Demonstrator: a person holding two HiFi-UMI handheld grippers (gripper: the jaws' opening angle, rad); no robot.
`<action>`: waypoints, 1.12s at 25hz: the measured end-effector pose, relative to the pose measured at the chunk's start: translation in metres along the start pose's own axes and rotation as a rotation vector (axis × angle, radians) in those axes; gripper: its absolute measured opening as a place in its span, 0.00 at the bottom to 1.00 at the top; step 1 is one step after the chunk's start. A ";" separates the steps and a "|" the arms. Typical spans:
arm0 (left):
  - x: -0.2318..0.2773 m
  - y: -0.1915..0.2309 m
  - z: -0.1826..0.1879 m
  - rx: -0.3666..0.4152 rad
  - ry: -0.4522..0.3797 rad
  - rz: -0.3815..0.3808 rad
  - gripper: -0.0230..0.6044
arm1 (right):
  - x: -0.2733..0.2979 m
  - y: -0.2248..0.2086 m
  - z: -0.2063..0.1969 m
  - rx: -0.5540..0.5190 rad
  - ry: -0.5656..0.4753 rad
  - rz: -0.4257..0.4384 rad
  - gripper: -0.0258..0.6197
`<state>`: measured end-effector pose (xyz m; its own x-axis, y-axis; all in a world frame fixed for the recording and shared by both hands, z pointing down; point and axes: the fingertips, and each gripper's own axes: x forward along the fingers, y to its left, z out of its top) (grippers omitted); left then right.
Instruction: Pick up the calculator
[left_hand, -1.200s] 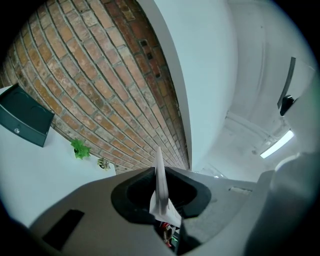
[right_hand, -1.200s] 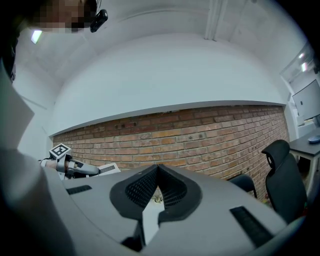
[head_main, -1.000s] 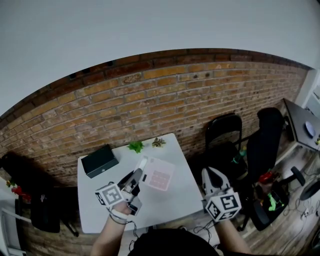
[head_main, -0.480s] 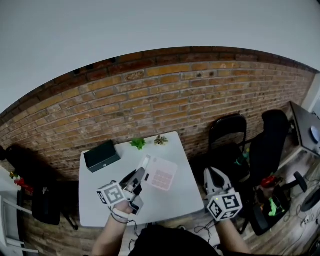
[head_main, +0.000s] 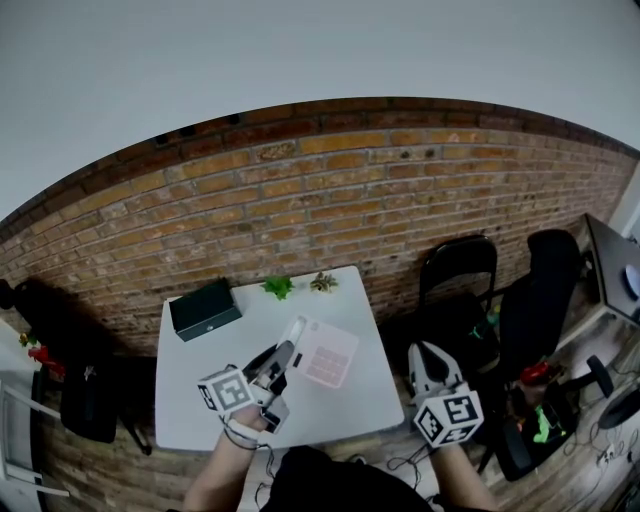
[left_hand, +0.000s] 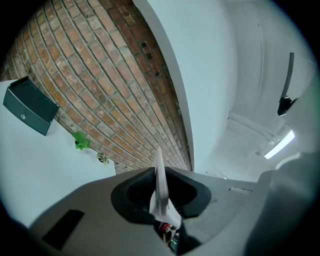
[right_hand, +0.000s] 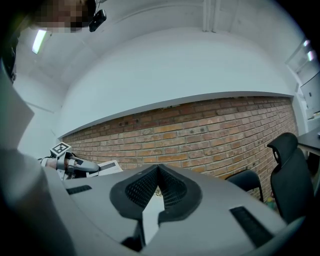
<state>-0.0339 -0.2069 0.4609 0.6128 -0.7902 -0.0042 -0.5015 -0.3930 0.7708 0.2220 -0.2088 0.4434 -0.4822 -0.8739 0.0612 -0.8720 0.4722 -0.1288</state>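
Observation:
The pink-and-white calculator (head_main: 325, 353) hangs over the white table (head_main: 335, 402), held by its left end in my left gripper (head_main: 286, 357). In the left gripper view it shows edge-on as a thin white blade (left_hand: 160, 182) pinched between the shut jaws of that gripper (left_hand: 158, 196). My right gripper (head_main: 423, 353) hovers off the table's right side, shut with nothing in it. The right gripper view shows its jaws (right_hand: 158, 174) meeting, and far left the left gripper (right_hand: 75, 165) with the calculator (right_hand: 110, 166).
A black box (head_main: 204, 309) lies at the table's back left, also in the left gripper view (left_hand: 28, 106). Two small plants (head_main: 278, 288) (head_main: 322, 283) stand at the back edge by the brick wall. A black chair (head_main: 456, 272) and an office chair (head_main: 540, 285) stand to the right.
Both hands have drifted a little and sunk slightly. The calculator stays in the left gripper's hold; both pairs of jaws stand as before.

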 end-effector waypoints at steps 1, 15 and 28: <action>0.001 -0.001 -0.001 -0.001 0.000 -0.013 0.12 | -0.001 0.000 -0.001 -0.001 0.006 0.000 0.05; 0.001 0.019 0.000 -0.026 0.025 -0.023 0.12 | 0.012 0.017 -0.012 -0.004 0.048 0.032 0.04; -0.014 0.050 0.020 -0.033 0.038 -0.006 0.12 | 0.044 0.041 -0.015 -0.023 0.077 0.040 0.04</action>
<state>-0.0798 -0.2244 0.4870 0.6391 -0.7690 0.0146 -0.4773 -0.3817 0.7915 0.1636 -0.2265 0.4554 -0.5212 -0.8431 0.1325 -0.8531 0.5100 -0.1104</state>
